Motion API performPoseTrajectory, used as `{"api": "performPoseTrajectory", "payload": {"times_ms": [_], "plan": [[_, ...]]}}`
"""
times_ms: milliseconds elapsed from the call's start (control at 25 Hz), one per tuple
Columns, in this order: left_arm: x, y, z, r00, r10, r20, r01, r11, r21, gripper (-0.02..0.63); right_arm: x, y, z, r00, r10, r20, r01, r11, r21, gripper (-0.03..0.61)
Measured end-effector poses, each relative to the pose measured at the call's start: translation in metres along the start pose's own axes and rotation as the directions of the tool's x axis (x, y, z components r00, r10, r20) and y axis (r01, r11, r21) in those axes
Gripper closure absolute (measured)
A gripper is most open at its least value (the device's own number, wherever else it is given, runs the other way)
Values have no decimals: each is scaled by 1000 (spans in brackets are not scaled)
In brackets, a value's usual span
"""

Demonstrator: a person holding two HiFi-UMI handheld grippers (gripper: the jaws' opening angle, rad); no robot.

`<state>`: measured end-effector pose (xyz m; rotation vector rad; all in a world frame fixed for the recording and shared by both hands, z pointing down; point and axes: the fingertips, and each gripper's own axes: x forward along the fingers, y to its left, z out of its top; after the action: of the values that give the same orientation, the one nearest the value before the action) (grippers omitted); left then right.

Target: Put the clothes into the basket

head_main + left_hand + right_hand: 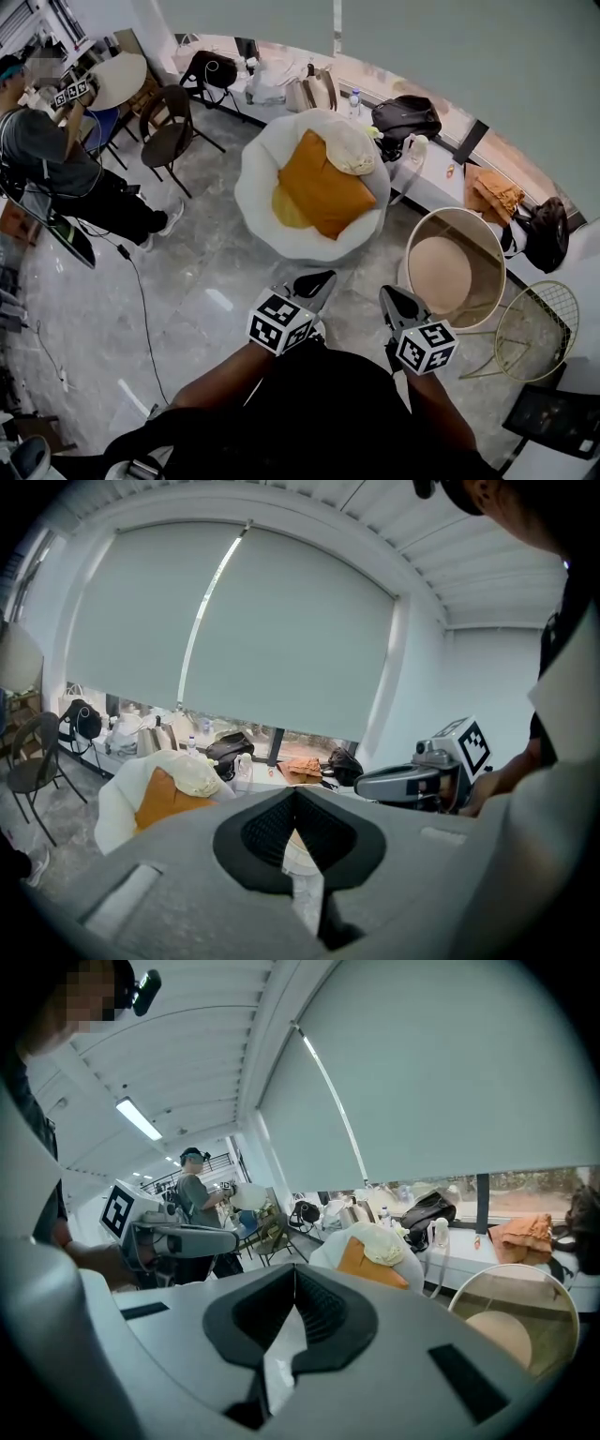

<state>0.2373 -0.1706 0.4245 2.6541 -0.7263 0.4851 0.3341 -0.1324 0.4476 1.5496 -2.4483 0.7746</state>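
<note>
A white round armchair (258,183) holds an orange cushion (323,187), with a pale cream garment (352,150) lying on its top. To the chair's right stands a round white basket (457,213) with a tan bottom. An orange garment (494,192) lies folded on the window ledge behind it. My left gripper (316,279) and right gripper (396,298) hang side by side over the floor in front of the chair. Both are shut and hold nothing. In the right gripper view the chair (328,1246) and the basket (511,1279) lie ahead.
A person (56,159) stands at the far left by a round table (122,80) and dark chairs (173,131). Bags (405,114) and bottles line the window ledge. A wire stool (536,328) stands right of the basket. A cable (141,309) runs across the floor.
</note>
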Motion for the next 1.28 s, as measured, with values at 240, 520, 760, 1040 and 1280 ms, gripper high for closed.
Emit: {"api": "performPoseTrajectory", "payload": {"times_ms": [240, 520, 760, 1040, 1280], "plan": [[7, 40, 12, 1000, -25, 7, 25, 1000, 5, 614, 34, -2, 15, 1000, -29, 11, 29, 1000, 3, 563], [14, 62, 9, 999, -52, -7, 52, 999, -3, 614, 55, -6, 20, 998, -59, 13, 59, 998, 11, 563], [20, 78, 24, 998, -57, 5, 57, 998, -6, 614, 70, -10, 38, 998, -64, 13, 64, 998, 6, 563], [30, 100, 29, 1000, -15, 16, 16, 999, -36, 614, 91, -20, 53, 1000, -31, 2, 31, 999, -18, 563], [56, 113, 46, 1000, 13, 21, -12, 999, -41, 614, 112, -46, 76, 1000, 5, 6, -5, 999, -37, 563]]}}
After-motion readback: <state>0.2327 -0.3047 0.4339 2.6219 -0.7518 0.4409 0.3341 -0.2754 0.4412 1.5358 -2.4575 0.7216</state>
